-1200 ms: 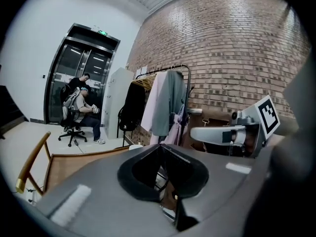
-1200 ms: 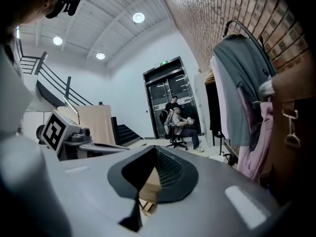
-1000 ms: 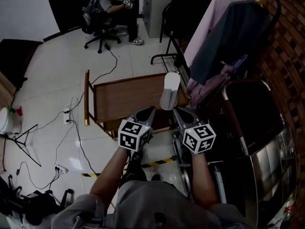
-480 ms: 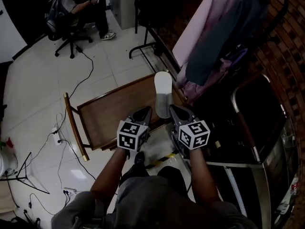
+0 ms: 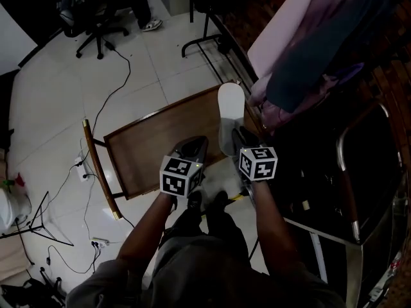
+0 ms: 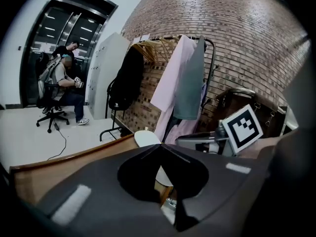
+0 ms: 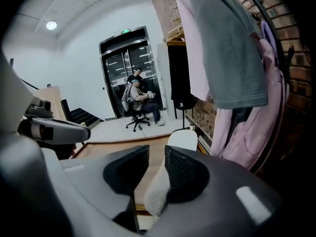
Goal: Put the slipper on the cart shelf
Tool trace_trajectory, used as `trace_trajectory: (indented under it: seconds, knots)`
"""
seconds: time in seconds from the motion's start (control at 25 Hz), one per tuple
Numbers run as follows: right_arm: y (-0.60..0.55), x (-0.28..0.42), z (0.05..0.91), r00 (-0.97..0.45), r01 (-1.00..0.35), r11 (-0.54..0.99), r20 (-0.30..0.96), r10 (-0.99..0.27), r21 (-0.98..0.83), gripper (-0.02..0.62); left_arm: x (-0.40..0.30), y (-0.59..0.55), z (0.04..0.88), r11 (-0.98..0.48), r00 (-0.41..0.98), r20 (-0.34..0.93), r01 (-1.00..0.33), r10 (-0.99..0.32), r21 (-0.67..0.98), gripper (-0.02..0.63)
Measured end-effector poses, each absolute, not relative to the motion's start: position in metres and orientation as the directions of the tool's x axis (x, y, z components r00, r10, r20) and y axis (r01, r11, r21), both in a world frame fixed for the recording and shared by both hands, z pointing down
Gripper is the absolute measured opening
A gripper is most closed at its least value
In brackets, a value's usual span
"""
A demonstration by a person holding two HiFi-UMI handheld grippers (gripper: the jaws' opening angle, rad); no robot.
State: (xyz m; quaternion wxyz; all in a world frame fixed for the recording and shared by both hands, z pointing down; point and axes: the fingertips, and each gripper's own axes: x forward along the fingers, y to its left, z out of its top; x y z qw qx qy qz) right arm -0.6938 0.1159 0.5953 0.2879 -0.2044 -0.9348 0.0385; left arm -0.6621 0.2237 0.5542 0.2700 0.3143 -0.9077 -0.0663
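Probably an office: swivel chair (image 5: 95,19), glass doors (image 7: 120,69), floor cables (image 5: 110,98).

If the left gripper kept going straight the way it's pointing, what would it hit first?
Most likely the wooden cart shelf, since the left gripper tilts down over it. The slipper lies close beside that line, and depth is unclear.

Head view dim, underexposed; gripper views brighter, fisheye-warped, dark vignetted edges; ceiling lamp (image 7: 52,25) glares.
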Motion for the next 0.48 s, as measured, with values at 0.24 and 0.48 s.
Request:
trace_trajectory:
  seconds: [0.24,0.48]
  knots:
    - [0.114,-0.735,0.647,-0.715,0.331,0.930,0.600,0.358,-0.161,0.112,-0.681,0.233,0.566,0.812,-0.663,0.469,-0.500,-0.583,0.302,0.008]
    - [0.113,-0.749,0.681,-0.674,0.295,0.944,0.667,0.317,-0.151,0.117,-0.686,0.245,0.568,0.829,-0.684,0.469,-0.470,-0.559,0.302,0.008]
